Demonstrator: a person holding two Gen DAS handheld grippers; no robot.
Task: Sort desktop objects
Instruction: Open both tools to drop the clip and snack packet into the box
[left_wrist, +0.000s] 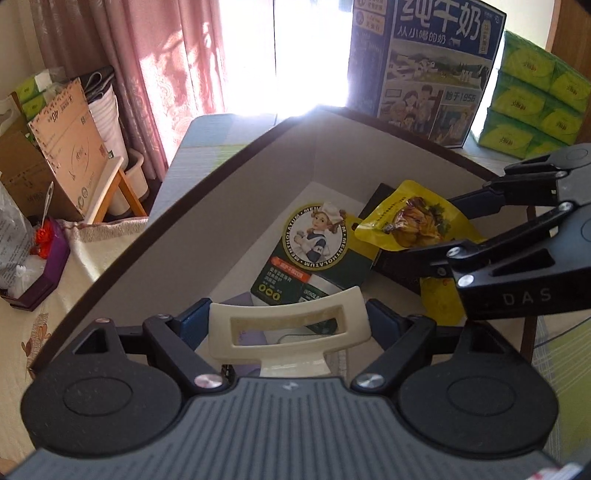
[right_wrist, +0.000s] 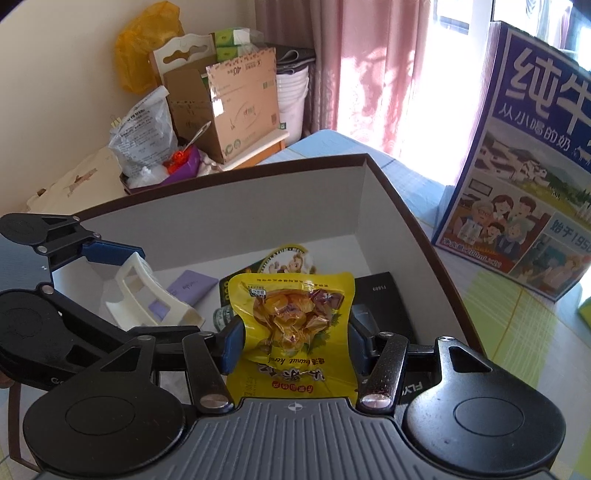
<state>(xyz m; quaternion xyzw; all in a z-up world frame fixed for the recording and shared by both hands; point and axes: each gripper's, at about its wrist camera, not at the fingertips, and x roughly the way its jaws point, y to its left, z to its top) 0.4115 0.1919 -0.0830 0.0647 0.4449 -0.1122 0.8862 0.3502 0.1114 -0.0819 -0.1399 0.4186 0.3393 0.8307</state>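
Left gripper (left_wrist: 288, 325) clamps cream plastic holder (left_wrist: 288, 326) between its 2 pads, above open box (left_wrist: 207, 206); right gripper (right_wrist: 295, 338) clamps yellow snack pouch (right_wrist: 291, 317) over same box, above green Mentholatum pack (left_wrist: 314, 251).

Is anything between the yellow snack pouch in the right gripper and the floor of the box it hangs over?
Nothing walls it off: the box is open-topped. Directly under the yellow snack pouch, held by the right gripper, lie the Mentholatum package and a black item, so it would land on those, not bare floor.
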